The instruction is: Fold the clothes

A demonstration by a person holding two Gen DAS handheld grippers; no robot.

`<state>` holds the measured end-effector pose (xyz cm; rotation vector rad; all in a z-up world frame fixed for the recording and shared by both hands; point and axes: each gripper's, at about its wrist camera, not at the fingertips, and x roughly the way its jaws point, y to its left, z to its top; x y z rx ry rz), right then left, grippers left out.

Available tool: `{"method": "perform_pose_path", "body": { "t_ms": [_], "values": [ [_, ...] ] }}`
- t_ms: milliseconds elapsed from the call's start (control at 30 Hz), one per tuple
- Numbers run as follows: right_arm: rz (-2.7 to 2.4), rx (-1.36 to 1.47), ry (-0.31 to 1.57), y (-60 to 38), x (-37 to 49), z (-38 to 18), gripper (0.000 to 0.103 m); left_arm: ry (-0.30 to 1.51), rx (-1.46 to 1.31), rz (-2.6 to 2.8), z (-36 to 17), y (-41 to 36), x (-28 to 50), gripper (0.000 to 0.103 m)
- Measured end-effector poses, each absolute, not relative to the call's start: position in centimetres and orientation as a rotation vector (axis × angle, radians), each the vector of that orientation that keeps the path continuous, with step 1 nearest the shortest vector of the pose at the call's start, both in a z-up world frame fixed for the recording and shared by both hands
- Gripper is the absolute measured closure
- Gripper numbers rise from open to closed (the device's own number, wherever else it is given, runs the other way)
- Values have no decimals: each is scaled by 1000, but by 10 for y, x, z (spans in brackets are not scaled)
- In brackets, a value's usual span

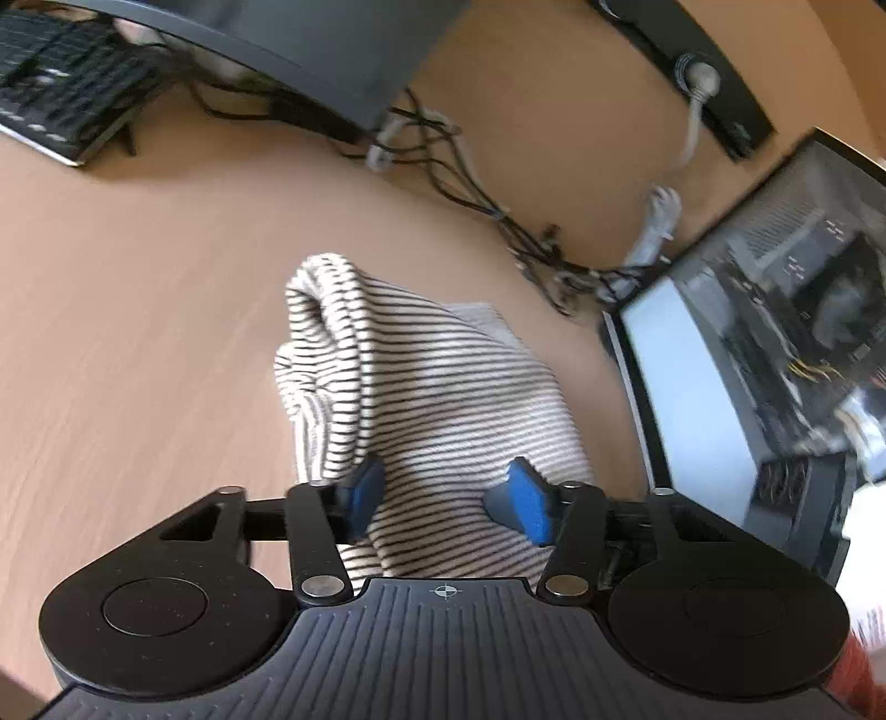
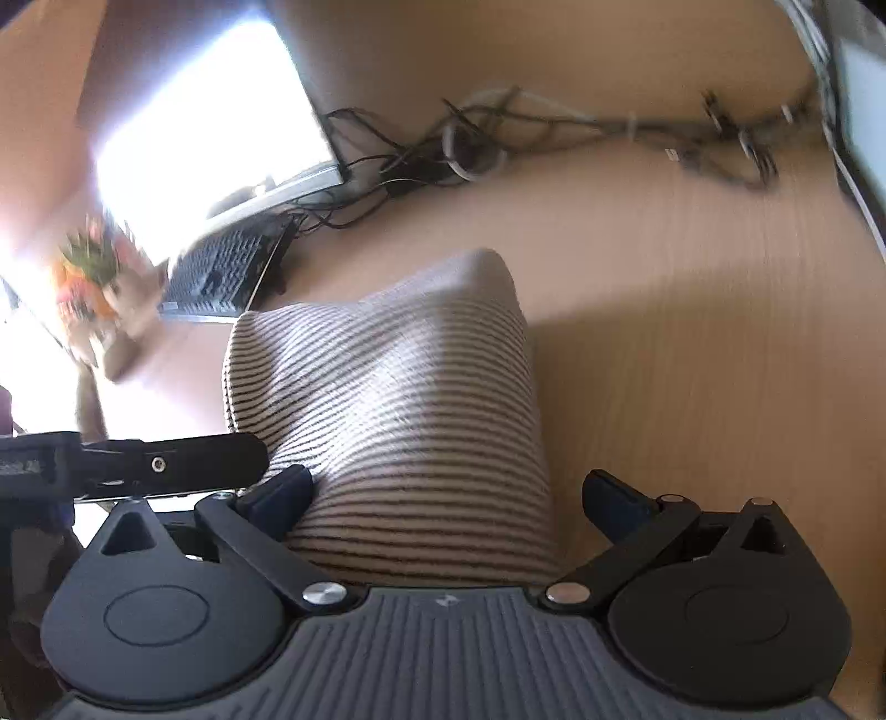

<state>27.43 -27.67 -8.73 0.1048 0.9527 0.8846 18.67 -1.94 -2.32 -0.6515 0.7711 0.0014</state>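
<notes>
A white garment with thin black stripes lies folded into a compact bundle on the wooden table. My left gripper hovers just above its near end with jaws open, blue pads apart and empty. In the right wrist view the same striped garment fills the middle, bulging upward. My right gripper is open, its dark fingers spread wide on either side of the garment's near end. Whether the pads touch the cloth I cannot tell.
A black keyboard and a monitor base stand at the far left, tangled cables behind the garment, a computer case at the right. The right view shows a bright monitor, keyboard, cables and flowers.
</notes>
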Motion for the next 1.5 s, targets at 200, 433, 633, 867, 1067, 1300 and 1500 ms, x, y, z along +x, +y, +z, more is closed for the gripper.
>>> {"method": "perform_pose_path", "body": {
  "t_ms": [200, 433, 633, 867, 1067, 1300, 1500],
  "values": [
    [941, 32, 924, -274, 269, -82, 0, 713, -568, 138, -3, -30, 172, 43],
    [961, -51, 861, -272, 265, -73, 0, 826, -644, 178, -16, -30, 180, 43],
    [983, -116, 791, -272, 259, -62, 0, 892, -565, 169, -32, -41, 180, 53],
    [951, 14, 729, -283, 277, -24, 0, 912, -526, 161, -33, -45, 180, 51],
    [837, -369, 709, -242, 282, -49, 0, 918, -584, 163, -28, -40, 178, 47],
    [910, -353, 654, -239, 271, -29, 0, 957, -577, 138, -34, -42, 182, 45],
    [937, -484, 681, -194, 264, -34, 0, 961, -570, 139, -38, -40, 182, 40]
  ]
}}
